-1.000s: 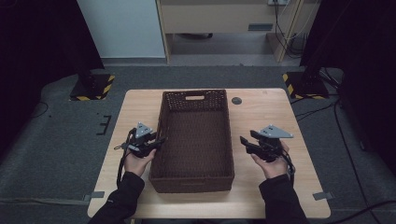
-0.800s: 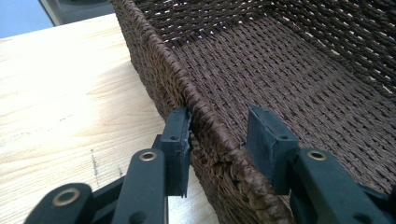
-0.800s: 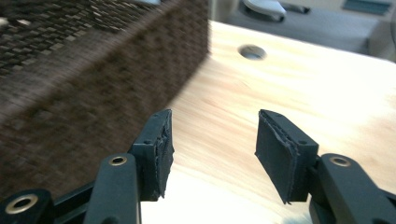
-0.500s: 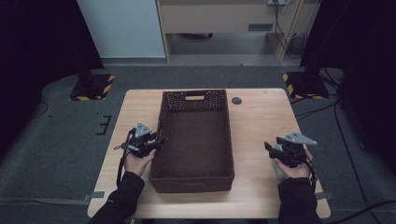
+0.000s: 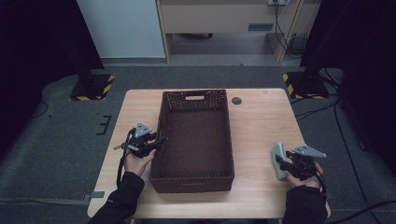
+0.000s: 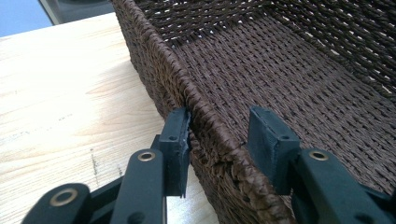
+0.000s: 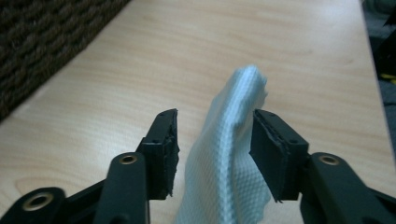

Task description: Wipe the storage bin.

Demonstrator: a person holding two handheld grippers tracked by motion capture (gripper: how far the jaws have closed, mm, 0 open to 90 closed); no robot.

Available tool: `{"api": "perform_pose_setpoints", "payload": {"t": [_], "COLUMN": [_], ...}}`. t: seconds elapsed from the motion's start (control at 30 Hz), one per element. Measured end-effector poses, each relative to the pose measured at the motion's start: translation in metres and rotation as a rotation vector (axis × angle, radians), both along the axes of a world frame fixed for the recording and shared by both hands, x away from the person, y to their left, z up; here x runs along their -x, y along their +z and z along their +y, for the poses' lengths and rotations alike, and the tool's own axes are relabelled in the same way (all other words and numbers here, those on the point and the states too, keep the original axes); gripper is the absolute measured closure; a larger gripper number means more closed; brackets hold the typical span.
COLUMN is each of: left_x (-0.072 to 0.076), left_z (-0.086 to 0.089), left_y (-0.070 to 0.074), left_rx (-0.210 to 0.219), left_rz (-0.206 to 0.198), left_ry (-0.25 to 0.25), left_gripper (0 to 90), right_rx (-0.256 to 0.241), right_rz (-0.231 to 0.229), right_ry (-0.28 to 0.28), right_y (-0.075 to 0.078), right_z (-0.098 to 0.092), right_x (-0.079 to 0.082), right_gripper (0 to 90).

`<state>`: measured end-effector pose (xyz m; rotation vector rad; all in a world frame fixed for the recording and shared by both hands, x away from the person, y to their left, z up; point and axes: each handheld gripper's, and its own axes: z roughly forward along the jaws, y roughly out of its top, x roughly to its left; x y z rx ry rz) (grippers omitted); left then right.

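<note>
Dark room, grey floor; light wooden table (image 5: 261,121) carries brown woven basket (image 5: 194,135). Left gripper (image 6: 219,140) jaws spread, straddling the basket's left wall. Right gripper (image 7: 215,140) jaws apart around pale blue cloth (image 7: 224,172) near the table's right edge; weave visible close-up.

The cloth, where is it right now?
The pale blue cloth lies on the table right of the basket, between the open jaws of the right tool.
</note>
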<state>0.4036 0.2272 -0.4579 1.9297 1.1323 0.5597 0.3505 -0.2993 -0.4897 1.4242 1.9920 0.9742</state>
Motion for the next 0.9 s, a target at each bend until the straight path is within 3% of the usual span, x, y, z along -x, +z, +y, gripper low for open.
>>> {"api": "perform_pose_setpoints", "payload": {"t": [0.3, 0.33, 0.37, 0.47, 0.9], "left_x": [0.000, 0.000, 0.000, 0.000, 0.005], "left_z": [-0.001, -0.001, -0.001, -0.002, -0.009], "left_y": [0.000, 0.001, 0.001, 0.002, 0.004], "left_rx": [0.000, -0.003, -0.005, -0.016, -0.045], "left_rz": [0.002, 0.003, 0.003, 0.008, 0.005], "left_ry": [0.001, 0.001, 0.002, 0.005, -0.001], "left_gripper": [59.1, 59.4, 60.0, 60.8, 63.8], "right_rx": [0.013, 0.024, 0.032, 0.035, 0.002], "right_rz": [0.079, 0.082, 0.098, 0.107, 0.013], "right_ry": [0.015, 0.022, 0.029, 0.036, 0.151], "right_y": [-0.011, -0.012, -0.012, -0.010, 0.004], "right_z": [-0.004, -0.004, -0.003, 0.001, 0.025], "right_x": [-0.002, -0.003, -0.004, -0.005, -0.023], "right_gripper": [65.5, 68.1, 76.3, 82.0, 82.9]}}
